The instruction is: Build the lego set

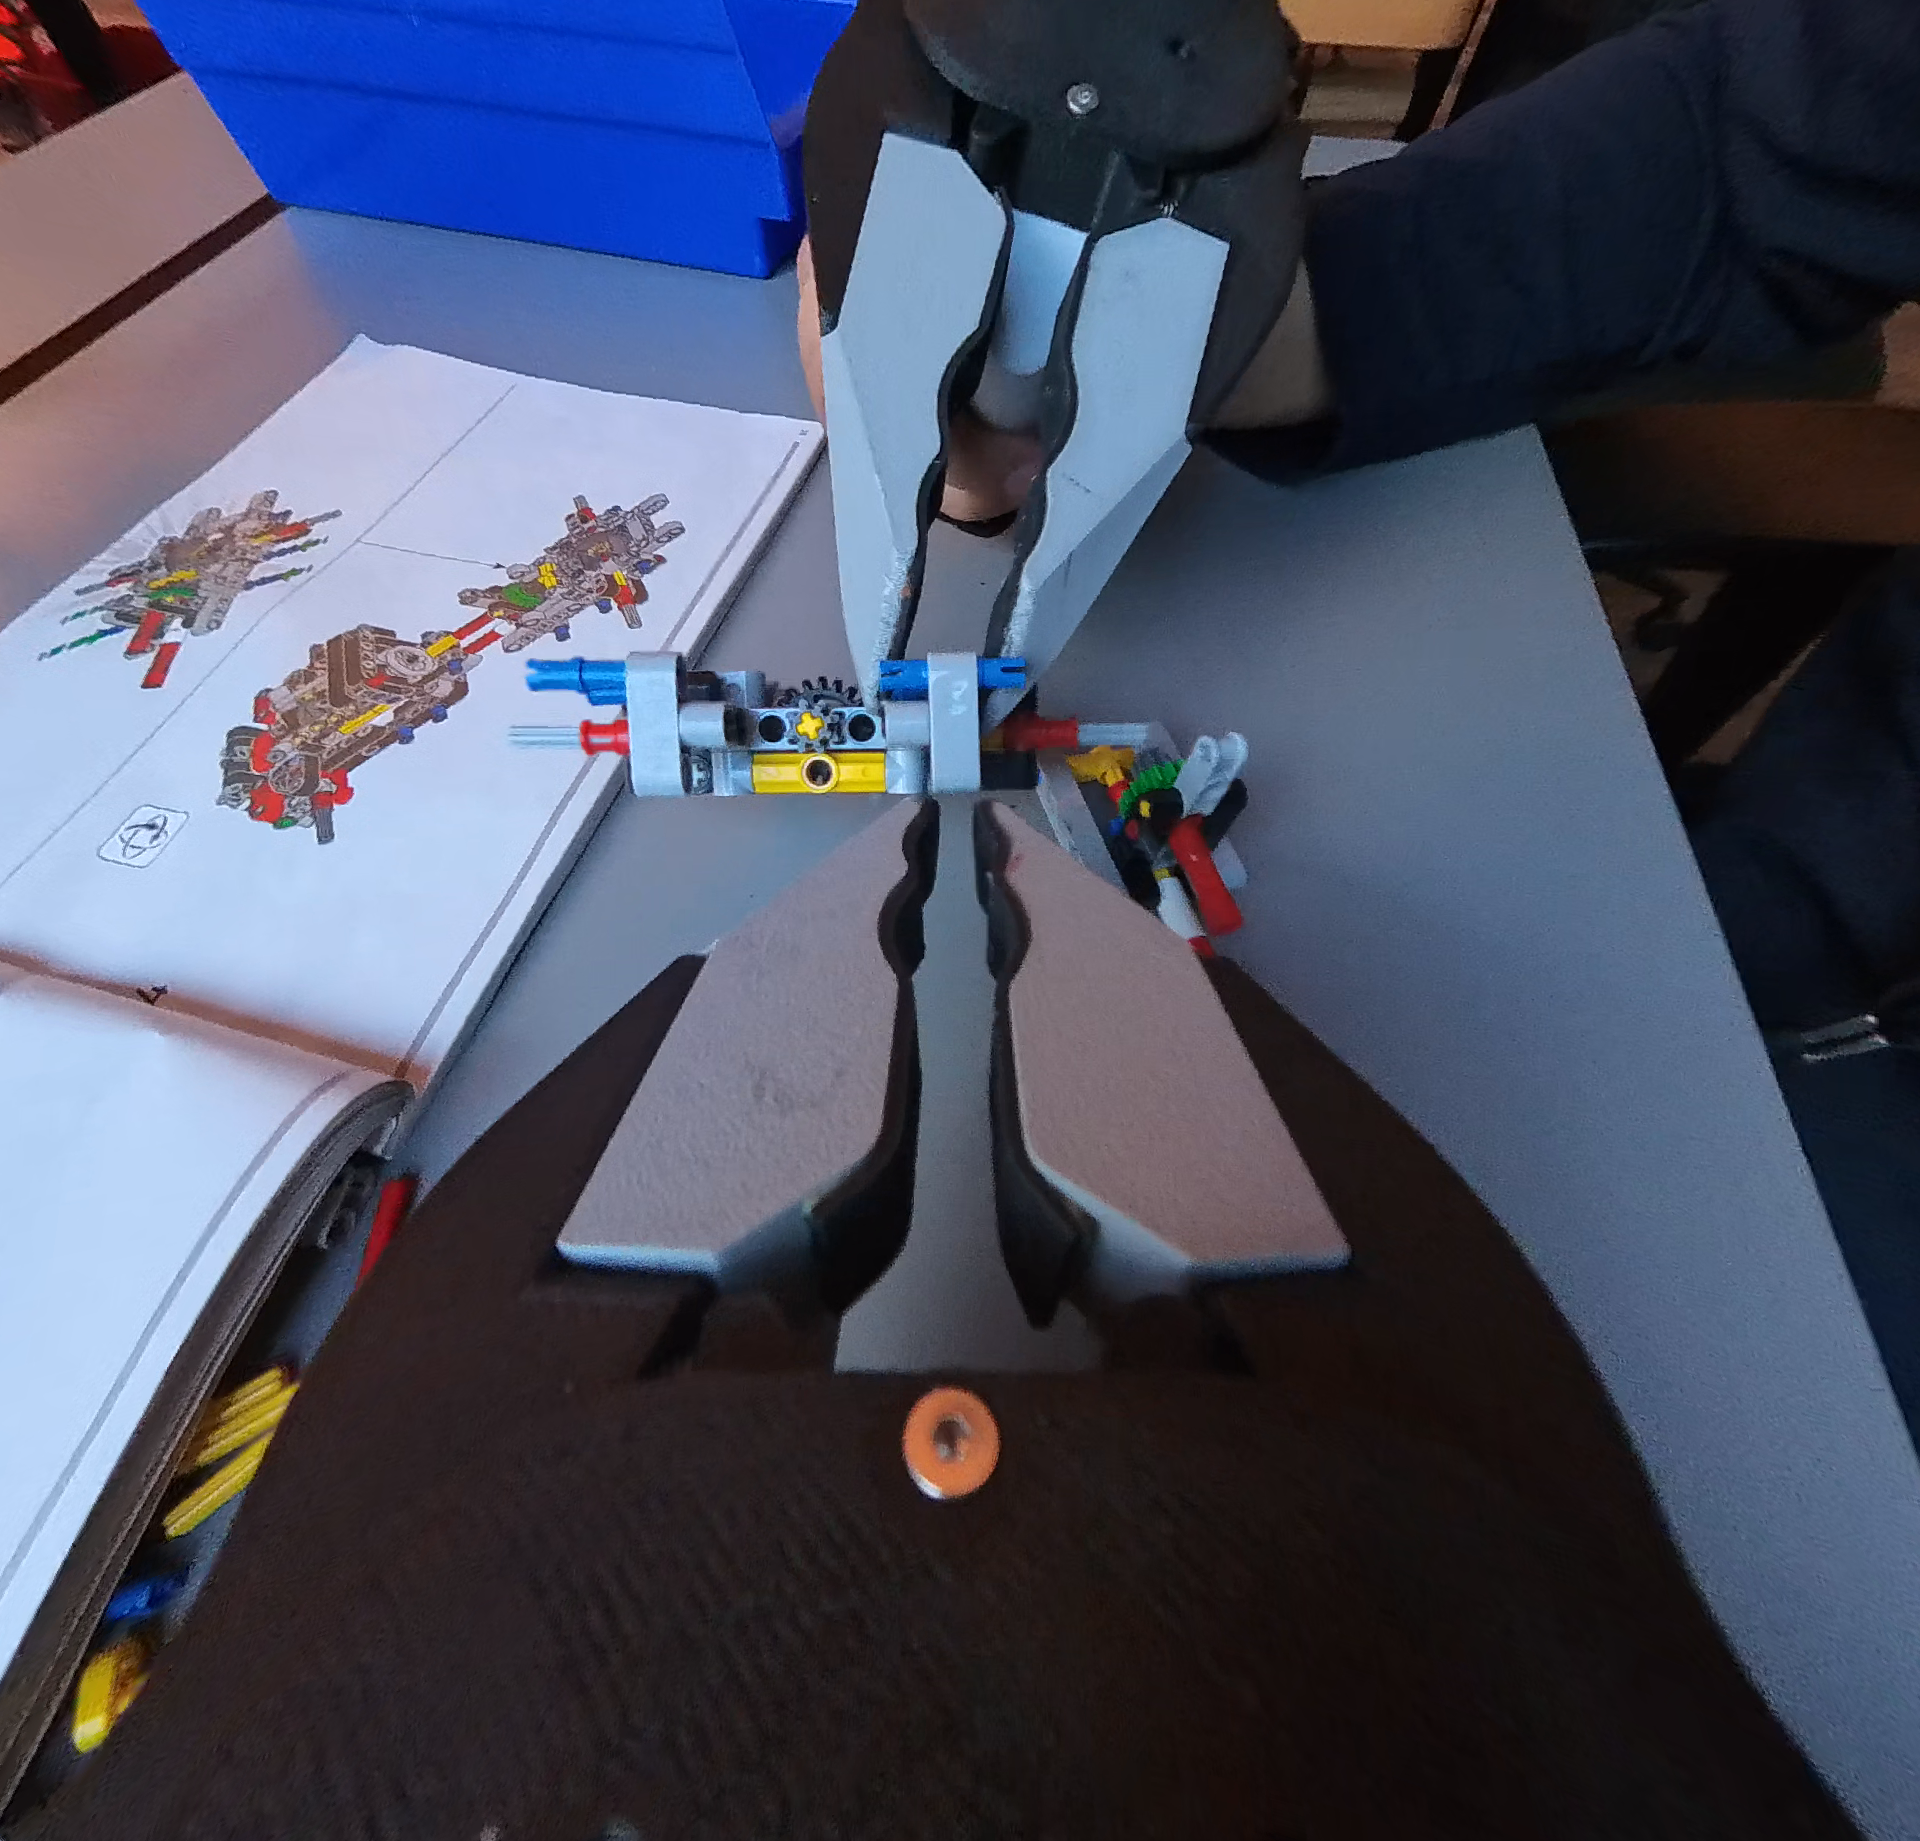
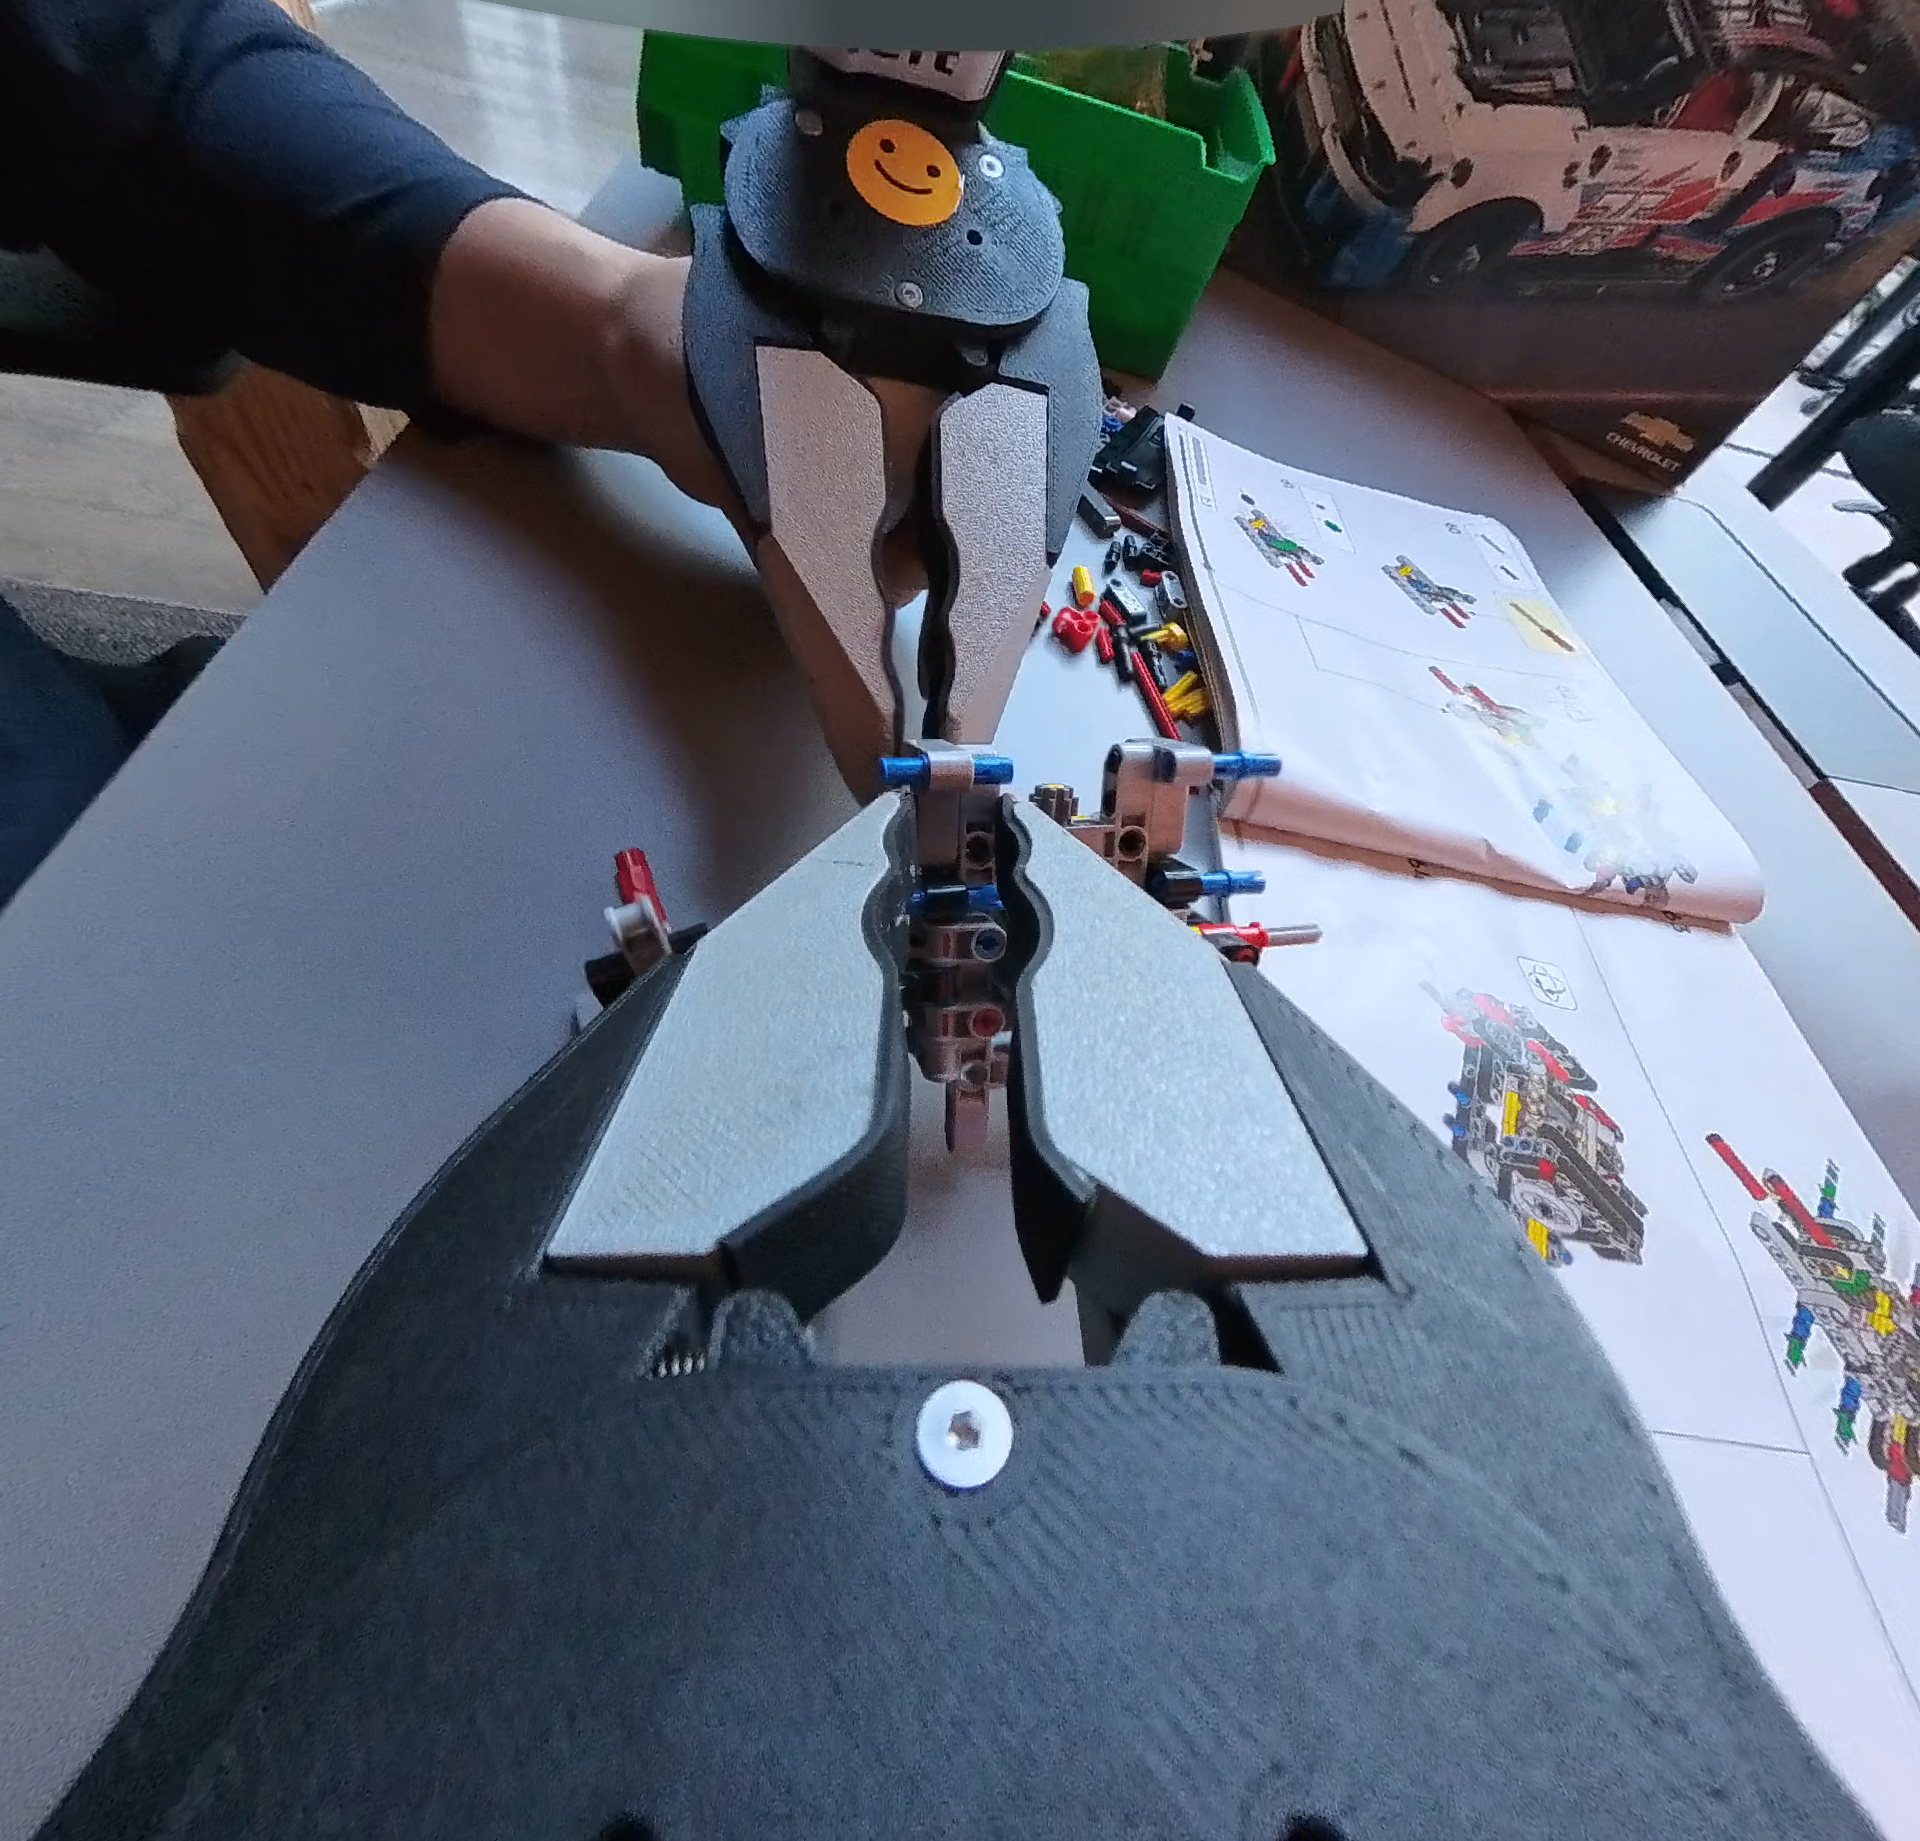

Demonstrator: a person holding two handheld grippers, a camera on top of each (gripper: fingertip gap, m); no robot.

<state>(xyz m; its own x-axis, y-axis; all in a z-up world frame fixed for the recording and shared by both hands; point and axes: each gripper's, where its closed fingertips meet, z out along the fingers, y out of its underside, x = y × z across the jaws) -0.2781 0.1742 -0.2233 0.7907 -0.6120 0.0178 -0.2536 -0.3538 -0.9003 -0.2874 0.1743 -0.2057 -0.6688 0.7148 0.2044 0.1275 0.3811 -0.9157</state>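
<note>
Right tool (image 2: 956, 835) clamped on one brick assembly (image 2: 961, 960), two open booklets (image 2: 1455, 711) beside.

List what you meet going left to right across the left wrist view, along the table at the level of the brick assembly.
Open instruction booklet → brick assembly → small pile of loose bricks → bare grey table.

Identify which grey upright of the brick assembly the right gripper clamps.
The grey upright nearest the loose parts pile; the right gripper fingers flank it. The other upright, toward the booklet, stands free.
</note>
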